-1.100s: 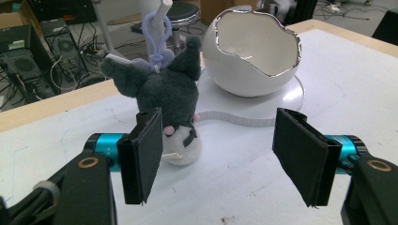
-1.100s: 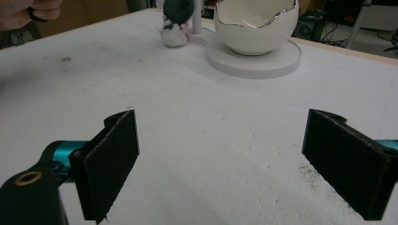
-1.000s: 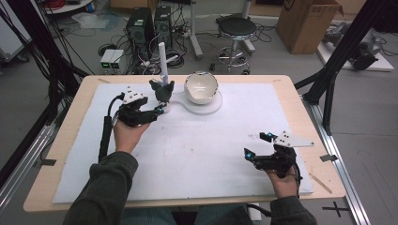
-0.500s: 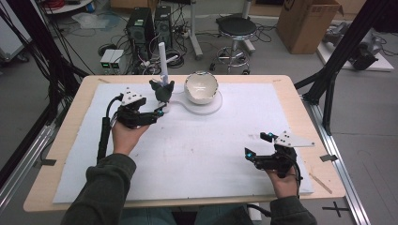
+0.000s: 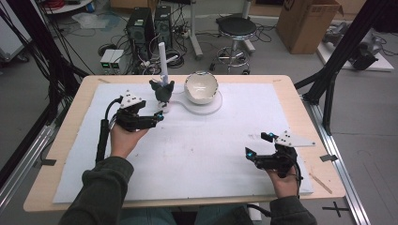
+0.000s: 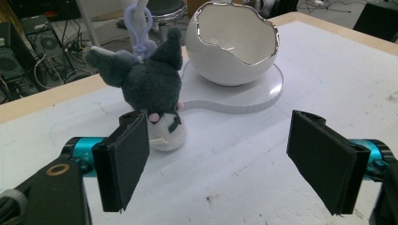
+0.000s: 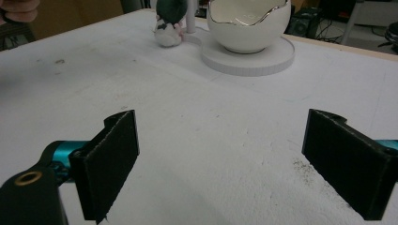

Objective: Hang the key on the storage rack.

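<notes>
The plush toy (image 5: pixel 163 92) stands on the surface (image 5: pixel 197 154), just left of the egg-shaped bowl (image 5: pixel 201 87). The bowl sits on a round base (image 5: pixel 213 106). The left tongs (image 5: pixel 157 116) lie just before the toy; the right tongs (image 5: pixel 257 145) lie well apart, near the front right.

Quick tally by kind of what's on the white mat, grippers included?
Plush toy: 1
Eggshell-shaped bowl: 1
White stand with post: 1
Grippers: 2, left gripper and right gripper, both open with nothing between the jaws
Total: 5
</notes>
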Tool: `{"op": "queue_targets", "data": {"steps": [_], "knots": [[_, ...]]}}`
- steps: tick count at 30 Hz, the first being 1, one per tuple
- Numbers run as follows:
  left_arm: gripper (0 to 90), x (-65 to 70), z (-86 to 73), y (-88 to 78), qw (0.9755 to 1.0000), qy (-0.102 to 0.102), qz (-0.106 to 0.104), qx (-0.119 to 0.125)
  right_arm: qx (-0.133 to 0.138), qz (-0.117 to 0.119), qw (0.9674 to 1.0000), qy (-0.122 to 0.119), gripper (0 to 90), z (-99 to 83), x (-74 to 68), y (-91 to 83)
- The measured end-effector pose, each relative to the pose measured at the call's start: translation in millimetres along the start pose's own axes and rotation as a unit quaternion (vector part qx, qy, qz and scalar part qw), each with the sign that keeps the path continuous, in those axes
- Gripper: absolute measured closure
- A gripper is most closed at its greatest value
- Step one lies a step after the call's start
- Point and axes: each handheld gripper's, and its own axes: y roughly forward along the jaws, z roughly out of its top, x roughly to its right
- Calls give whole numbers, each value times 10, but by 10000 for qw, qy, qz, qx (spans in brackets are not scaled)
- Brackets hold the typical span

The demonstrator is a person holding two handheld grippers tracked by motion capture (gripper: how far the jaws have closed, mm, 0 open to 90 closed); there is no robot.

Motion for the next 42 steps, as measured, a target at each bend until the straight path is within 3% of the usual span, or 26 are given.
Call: {"op": "queue_targets", "data": {"steps": [15,28,42], "knots": [[216,49,-27,-71,9999,114,-70,-25,1,-45,10000,7,105,-9,27,-3],[215,60,-59,-153,9999,94,-93,64,35,-65,10000,-29,105,-4,30,-8],[214,66,-168,-211,9999,80,-102,-10,8,-74,10000,16,105,-7,26,-17]]}}
